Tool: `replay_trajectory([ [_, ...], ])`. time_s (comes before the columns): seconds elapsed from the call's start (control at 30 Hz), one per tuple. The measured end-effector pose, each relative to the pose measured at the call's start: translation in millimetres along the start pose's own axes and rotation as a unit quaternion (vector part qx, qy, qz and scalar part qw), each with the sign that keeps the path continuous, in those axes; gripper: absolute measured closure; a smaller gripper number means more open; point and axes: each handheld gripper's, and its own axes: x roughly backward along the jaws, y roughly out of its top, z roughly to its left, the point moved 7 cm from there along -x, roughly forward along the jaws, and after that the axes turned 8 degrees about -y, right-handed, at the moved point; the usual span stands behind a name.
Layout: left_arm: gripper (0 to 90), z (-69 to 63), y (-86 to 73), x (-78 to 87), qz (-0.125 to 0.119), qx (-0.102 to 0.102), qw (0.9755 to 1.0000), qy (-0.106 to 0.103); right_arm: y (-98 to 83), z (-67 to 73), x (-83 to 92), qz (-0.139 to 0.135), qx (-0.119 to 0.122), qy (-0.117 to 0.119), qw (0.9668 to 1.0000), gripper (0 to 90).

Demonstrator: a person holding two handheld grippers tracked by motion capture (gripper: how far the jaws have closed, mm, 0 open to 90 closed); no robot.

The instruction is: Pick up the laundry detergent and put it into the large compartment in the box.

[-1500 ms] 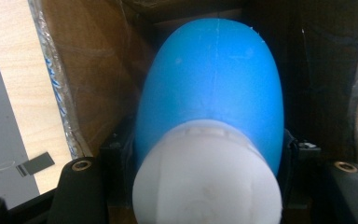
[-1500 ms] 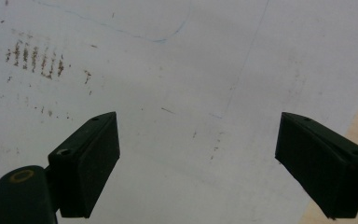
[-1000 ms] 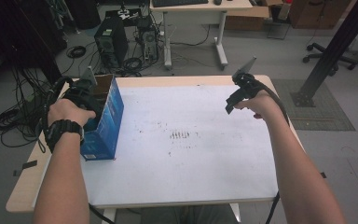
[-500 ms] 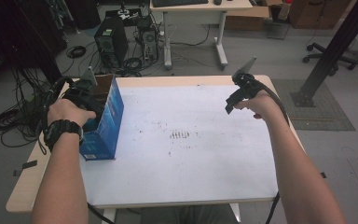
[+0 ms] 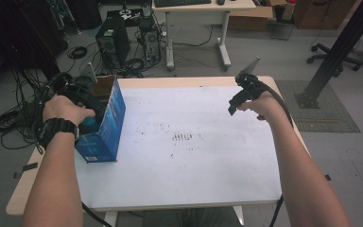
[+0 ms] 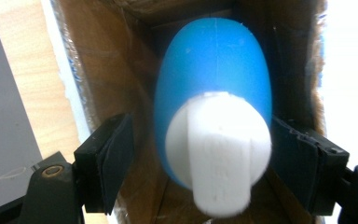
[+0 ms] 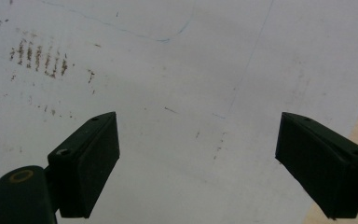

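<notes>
L gripper (image 6: 200, 154) is seen inside the blue carton (image 5: 105, 124) at 9 o'clock on the surface (image 5: 194, 165); its jaws have just been opening and are parted beside the blue bottle w/ white cap (image 6: 214, 116). R gripper (image 7: 198, 163) is held wide open, empty, at 2 o'clock.

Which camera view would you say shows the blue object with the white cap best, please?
The left gripper view: the blue object and its white cap sit large inside the cardboard box. In the high view the left hand hides most of it, leaving a blue sliver. The right gripper view shows the table.
</notes>
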Motion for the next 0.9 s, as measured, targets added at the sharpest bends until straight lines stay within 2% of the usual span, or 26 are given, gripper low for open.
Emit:
replay_trajectory([
  [0.33, 22.9, -3.0, -1.3, 14.8, -0.003, -0.011, 0.9999, -0.007, 0.1, 0.8, 0.7, -0.001, -0.002, 0.002, 1.0000, 13.4],
  [0.6, 20.0, -5.3, 0.5, 27.1, -0.006, -0.016, 0.9999, -0.002, -0.2, 1.2, 0.8, 0.000, 0.000, 0.002, 1.0000, 13.4],
  [0.83, 14.6, -16.0, 6.1, 42.9, -0.016, -0.046, 0.9988, 0.008, -0.3, 1.0, 1.5, -0.002, 0.000, 0.003, 1.0000, 13.4],
  [0.9, 13.3, -20.9, 8.6, 47.7, -0.016, -0.063, 0.9978, 0.009, -0.5, 0.2, 1.8, -0.003, -0.001, 0.003, 1.0000, 13.4],
])
